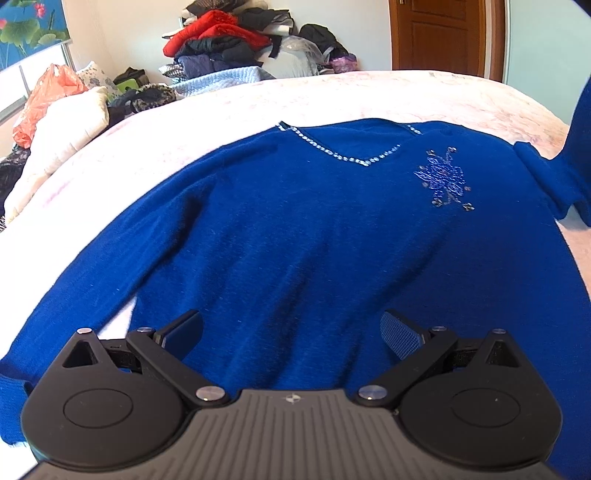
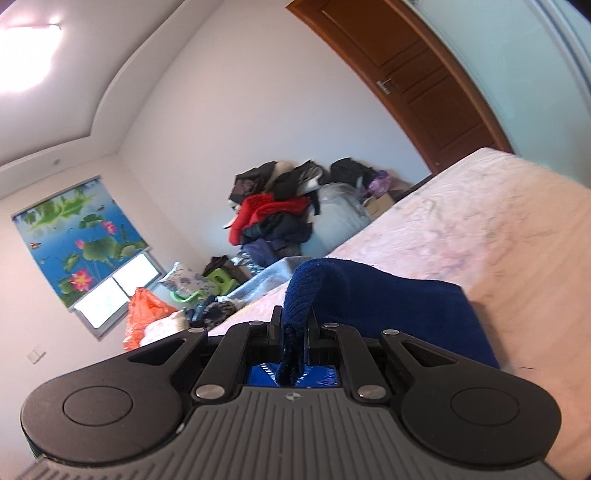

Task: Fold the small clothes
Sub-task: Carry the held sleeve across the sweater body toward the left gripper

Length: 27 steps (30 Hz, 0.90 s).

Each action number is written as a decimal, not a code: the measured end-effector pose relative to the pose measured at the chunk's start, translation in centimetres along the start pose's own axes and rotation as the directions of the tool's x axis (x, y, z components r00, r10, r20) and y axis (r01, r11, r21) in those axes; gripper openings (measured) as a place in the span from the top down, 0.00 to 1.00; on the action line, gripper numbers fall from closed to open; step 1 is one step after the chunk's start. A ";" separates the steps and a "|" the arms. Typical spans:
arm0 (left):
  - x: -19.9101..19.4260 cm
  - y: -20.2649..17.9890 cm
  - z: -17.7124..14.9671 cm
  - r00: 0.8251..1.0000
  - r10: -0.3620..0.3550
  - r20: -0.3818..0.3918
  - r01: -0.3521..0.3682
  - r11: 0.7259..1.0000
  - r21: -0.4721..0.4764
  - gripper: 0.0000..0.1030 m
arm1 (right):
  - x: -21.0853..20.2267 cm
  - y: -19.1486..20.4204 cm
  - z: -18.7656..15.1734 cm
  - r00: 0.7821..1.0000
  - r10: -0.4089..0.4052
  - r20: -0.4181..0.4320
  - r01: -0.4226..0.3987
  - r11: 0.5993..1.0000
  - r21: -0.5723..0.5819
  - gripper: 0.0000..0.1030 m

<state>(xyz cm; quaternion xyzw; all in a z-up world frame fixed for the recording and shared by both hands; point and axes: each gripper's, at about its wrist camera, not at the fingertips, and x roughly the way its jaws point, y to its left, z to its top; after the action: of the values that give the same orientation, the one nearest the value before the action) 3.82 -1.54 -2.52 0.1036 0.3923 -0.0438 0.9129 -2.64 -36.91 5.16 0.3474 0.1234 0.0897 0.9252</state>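
Observation:
A royal-blue sweater (image 1: 295, 229) with a sparkly V-neck and a beaded flower on the chest lies face up on the pale pink bed (image 1: 332, 96). My left gripper (image 1: 291, 328) hangs open just over its lower body, nothing between the fingers. At the right edge of that view the sweater's sleeve (image 1: 576, 155) rises off the bed. In the right wrist view my right gripper (image 2: 294, 325) is shut on the ribbed cuff of that sleeve (image 2: 325, 284), held up above the bed with the cloth draping away to the right.
A heap of clothes (image 1: 229, 40) in red, black and dark blue sits beyond the far edge of the bed. White bedding (image 1: 70, 125) and an orange plastic bag (image 1: 44, 96) lie at the left. A brown door (image 1: 443, 33) stands at the back right.

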 end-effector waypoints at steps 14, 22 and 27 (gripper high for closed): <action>0.7 4.5 -0.1 1.000 0.026 0.000 -0.026 0.997 -0.076 0.00 | 5.5 4.5 -1.8 0.991 0.104 -0.085 -0.104 0.995 -0.005 0.88; 0.2 8.0 -0.2 0.997 0.077 0.018 -0.074 0.989 -0.127 0.00 | 12.2 10.2 -3.7 0.972 0.137 -0.193 -0.159 0.982 -0.105 0.88; 0.2 9.7 -0.5 0.996 0.089 0.009 -0.087 0.985 -0.146 0.00 | 16.7 12.2 -6.2 0.951 0.140 -0.275 -0.176 0.978 -0.110 0.88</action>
<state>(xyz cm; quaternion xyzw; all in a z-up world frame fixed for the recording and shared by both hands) 5.16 8.06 -1.53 0.0535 0.3822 0.0243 0.9222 10.46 -19.84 5.97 0.2782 0.2118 0.2176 0.9112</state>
